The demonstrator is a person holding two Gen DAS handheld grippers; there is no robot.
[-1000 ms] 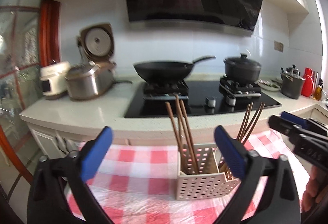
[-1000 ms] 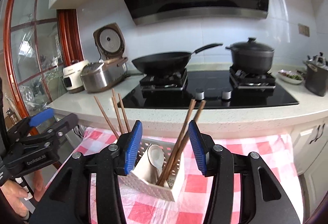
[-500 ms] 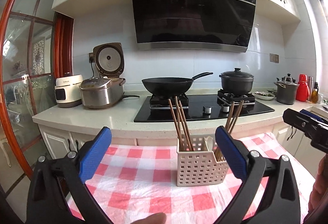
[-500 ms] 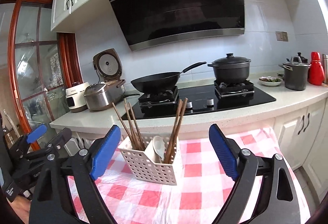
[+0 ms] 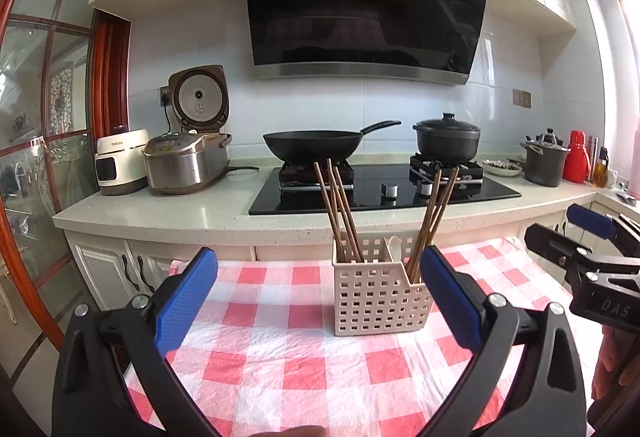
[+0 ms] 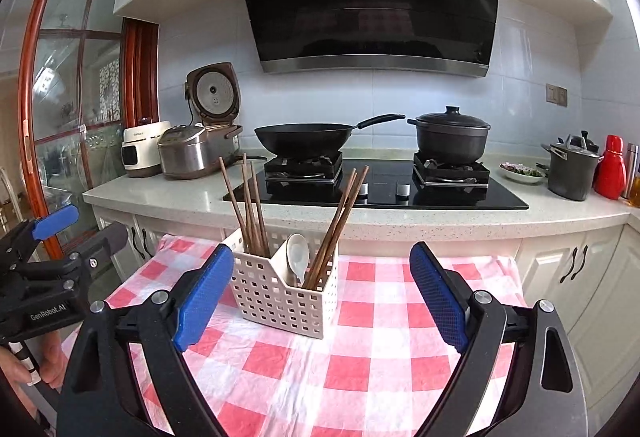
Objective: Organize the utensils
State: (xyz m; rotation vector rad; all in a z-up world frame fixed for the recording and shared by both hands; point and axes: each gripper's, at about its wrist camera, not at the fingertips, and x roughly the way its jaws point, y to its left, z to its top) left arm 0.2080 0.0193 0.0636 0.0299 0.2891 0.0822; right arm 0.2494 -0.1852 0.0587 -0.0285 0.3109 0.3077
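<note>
1. left wrist view: the left gripper [image 5: 318,297] is seen with its blue fingers [image 5: 185,295] spread wide and nothing between them. the white utensil holder [image 5: 378,299] is stood on the checked tabletop [image 5: 280,357], beyond the fingertips and toward the right finger, whose pad overlaps its right edge in the picture; whether they touch cannot be told. brown chopsticks [image 5: 340,213] are held in its left compartment, a white spoon [image 5: 394,246] in the middle, more chopsticks on the right. the right gripper [image 5: 588,257] is seen at the right edge, well apart from the holder.

2. right wrist view: the right gripper [image 6: 320,291] is shown with fingers [image 6: 438,295] wide and empty. the utensil holder [image 6: 282,293] is placed ahead, nearer the left finger, whose tip overlaps its corner. the left gripper [image 6: 52,237] is seen far left.
</note>
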